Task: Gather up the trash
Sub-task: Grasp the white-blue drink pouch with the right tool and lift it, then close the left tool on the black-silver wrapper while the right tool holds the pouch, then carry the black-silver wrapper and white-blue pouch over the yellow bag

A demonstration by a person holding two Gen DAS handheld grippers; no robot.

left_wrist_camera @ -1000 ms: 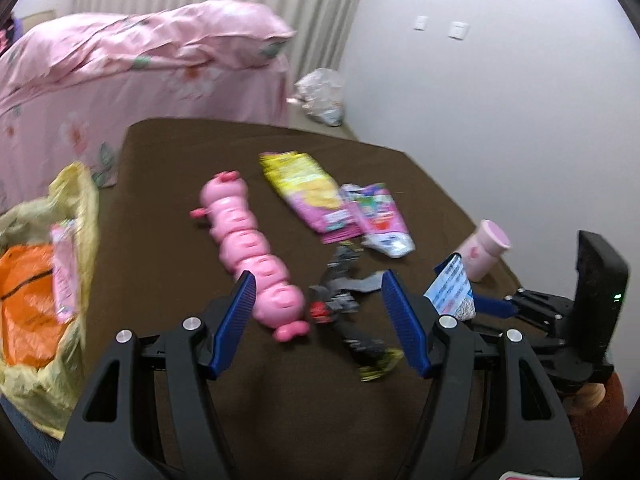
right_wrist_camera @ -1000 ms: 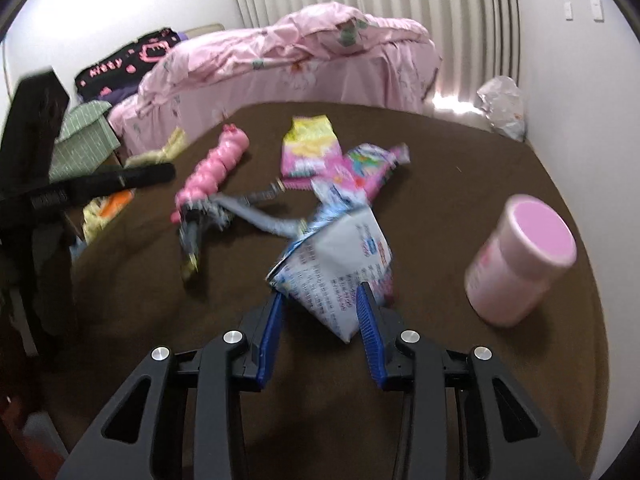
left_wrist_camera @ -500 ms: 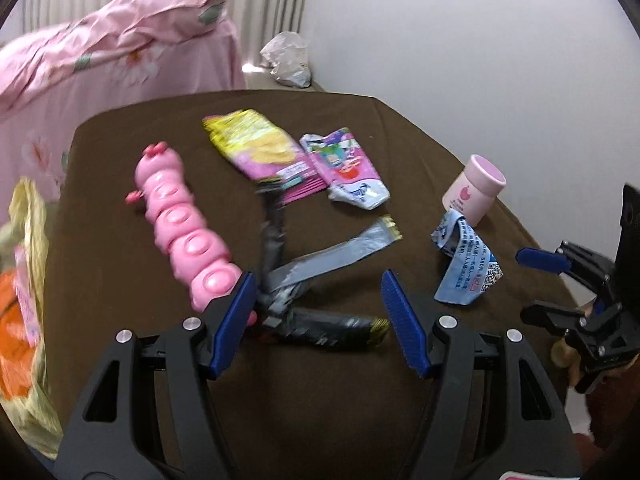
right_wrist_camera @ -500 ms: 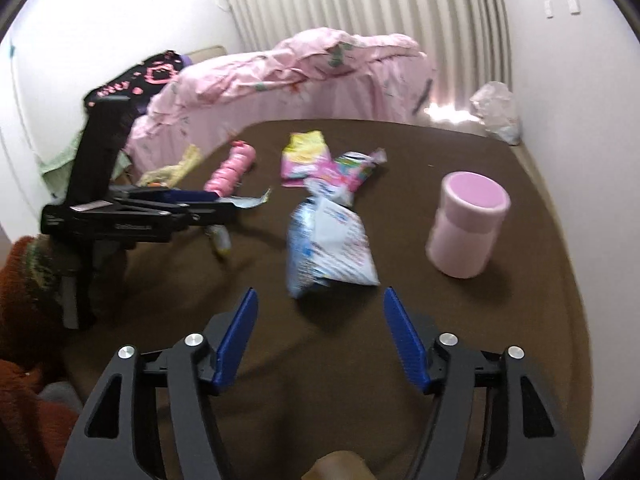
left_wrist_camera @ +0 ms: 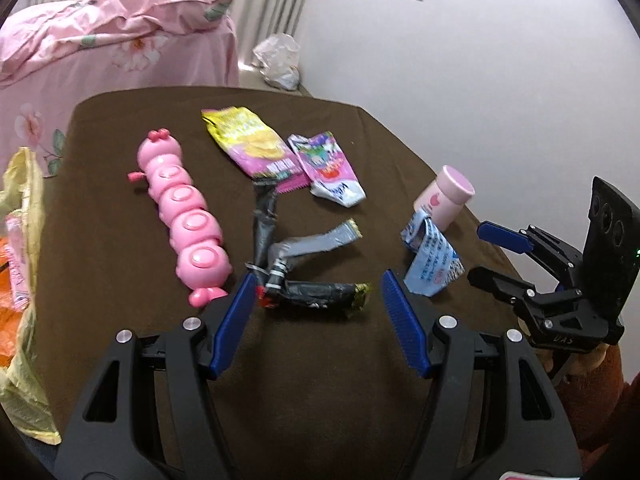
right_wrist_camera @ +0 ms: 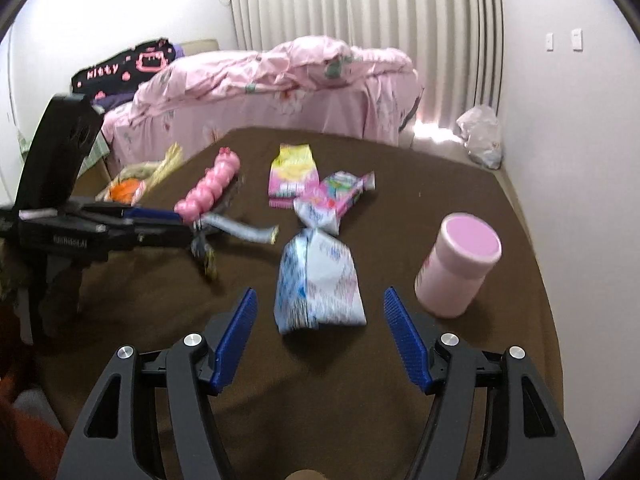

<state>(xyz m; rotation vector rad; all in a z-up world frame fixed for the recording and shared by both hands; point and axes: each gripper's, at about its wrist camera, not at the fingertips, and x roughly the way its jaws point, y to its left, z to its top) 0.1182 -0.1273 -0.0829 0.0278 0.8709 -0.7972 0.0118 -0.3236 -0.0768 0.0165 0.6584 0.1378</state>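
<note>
- Left wrist view: the left gripper (left_wrist_camera: 316,300) hangs low over the brown surface (left_wrist_camera: 120,248), its jaws spread wide and holding nothing.
- Straight ahead of those jaws lies the dark wrapper bundle (left_wrist_camera: 308,280), three foil strips tied together at one end. The knot sits just inside the left-hand finger, and the nearest strip runs crosswise between the two fingers, so its long axis lies across the gap rather than along it.
- Left of the bundle, just beside it, lies the pink caterpillar toy (left_wrist_camera: 182,220), running away from the camera. Beyond the bundle are the yellow-pink snack bag (left_wrist_camera: 252,144) and, touching its right edge, the purple-pink packet (left_wrist_camera: 328,168).
- Right of the bundle lies the blue-white wrapper (left_wrist_camera: 430,264), with the pink cup (left_wrist_camera: 444,196) upright just behind it. The right gripper (left_wrist_camera: 486,252) comes in from beyond that wrapper, also parted.
- Far left of the bundle, off the surface's edge, the yellow trash bag (left_wrist_camera: 24,240) sags open with orange rubbish in it.
- Right wrist view: the right gripper (right_wrist_camera: 318,308) has its jaws wide and empty too. The blue-white wrapper (right_wrist_camera: 318,280) lies dead centre ahead of them, long axis pointing away, so the fingers straddle its narrow width.
- The pink cup (right_wrist_camera: 456,268) stands just right of that wrapper.
- I'd judge each hand nearer its own piece: left for the bundle, right for the wrapper.
</note>
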